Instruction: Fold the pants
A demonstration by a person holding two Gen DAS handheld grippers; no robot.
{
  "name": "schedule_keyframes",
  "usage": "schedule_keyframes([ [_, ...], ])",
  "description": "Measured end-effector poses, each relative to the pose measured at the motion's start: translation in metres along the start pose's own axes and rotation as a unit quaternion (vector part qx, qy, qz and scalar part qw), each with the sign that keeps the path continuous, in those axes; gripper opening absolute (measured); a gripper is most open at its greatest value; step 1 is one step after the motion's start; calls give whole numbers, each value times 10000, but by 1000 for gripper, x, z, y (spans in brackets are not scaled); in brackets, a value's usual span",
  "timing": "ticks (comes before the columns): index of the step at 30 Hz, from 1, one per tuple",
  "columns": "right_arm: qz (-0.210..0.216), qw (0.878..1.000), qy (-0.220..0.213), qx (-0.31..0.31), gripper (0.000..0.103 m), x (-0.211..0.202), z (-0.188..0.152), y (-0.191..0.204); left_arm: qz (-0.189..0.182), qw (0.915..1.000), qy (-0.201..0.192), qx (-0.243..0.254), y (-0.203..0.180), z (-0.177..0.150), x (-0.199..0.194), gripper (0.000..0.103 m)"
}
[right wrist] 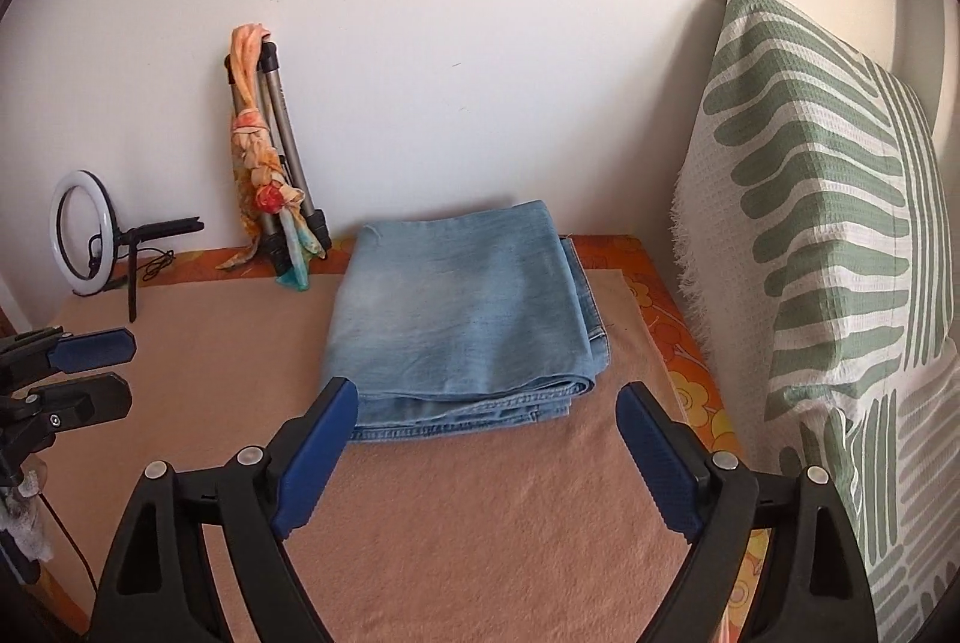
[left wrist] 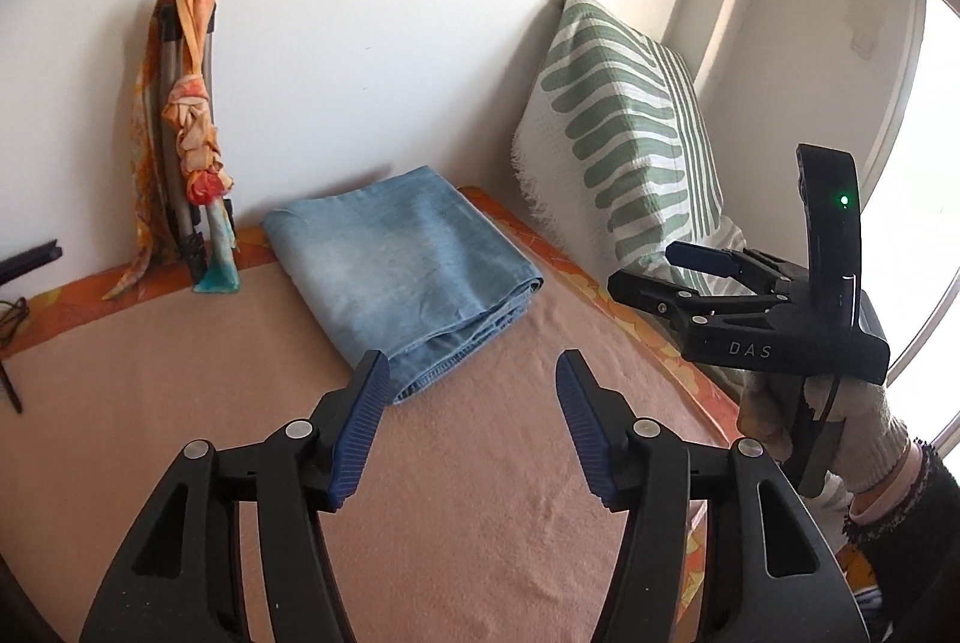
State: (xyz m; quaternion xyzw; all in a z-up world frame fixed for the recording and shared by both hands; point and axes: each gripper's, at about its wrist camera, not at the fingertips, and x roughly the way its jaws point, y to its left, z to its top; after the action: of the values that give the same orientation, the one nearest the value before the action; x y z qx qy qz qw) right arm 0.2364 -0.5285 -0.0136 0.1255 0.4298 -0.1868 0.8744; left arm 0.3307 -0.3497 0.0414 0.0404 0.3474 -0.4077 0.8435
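Note:
Light blue denim pants lie folded into a thick rectangle on the peach blanket, near the wall; they also show in the right wrist view. My left gripper is open and empty, just in front of the pants' near corner. My right gripper is open and empty, in front of the pants' near edge. In the left wrist view the right gripper is held by a gloved hand at the right, open. The left gripper shows at the left edge of the right wrist view.
A green-and-white striped cushion leans against the wall on the right. A folded tripod with an orange scarf stands behind the pants at the left. A ring light stands at the far left. A window is at the right.

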Motion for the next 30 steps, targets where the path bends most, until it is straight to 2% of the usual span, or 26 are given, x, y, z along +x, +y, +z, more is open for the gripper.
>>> schedule_keyframes([
  [3,3,10000,-90,-32,91,-19,-12,12,2,9999,-82,149,-10,-11,-21,71],
  [5,-13,9999,-144,-51,93,-31,-20,20,27,9996,-161,216,-16,-20,-35,73],
  [7,-36,9997,-249,-44,102,-45,-29,27,16,9995,-211,241,-20,-28,-43,74],
  [9,-41,9993,-355,-51,103,-57,-38,33,39,9994,-259,244,-23,-37,-52,82],
  [18,-186,9990,-384,-137,103,-77,-74,56,90,9995,-232,175,-30,-82,-72,82],
  [24,-289,9986,-446,-44,103,-86,-96,62,124,9996,-223,81,-28,-95,-78,82],
  [30,-435,9976,-533,36,103,-90,-113,65,191,9990,-391,75,-25,-106,-83,82],
])
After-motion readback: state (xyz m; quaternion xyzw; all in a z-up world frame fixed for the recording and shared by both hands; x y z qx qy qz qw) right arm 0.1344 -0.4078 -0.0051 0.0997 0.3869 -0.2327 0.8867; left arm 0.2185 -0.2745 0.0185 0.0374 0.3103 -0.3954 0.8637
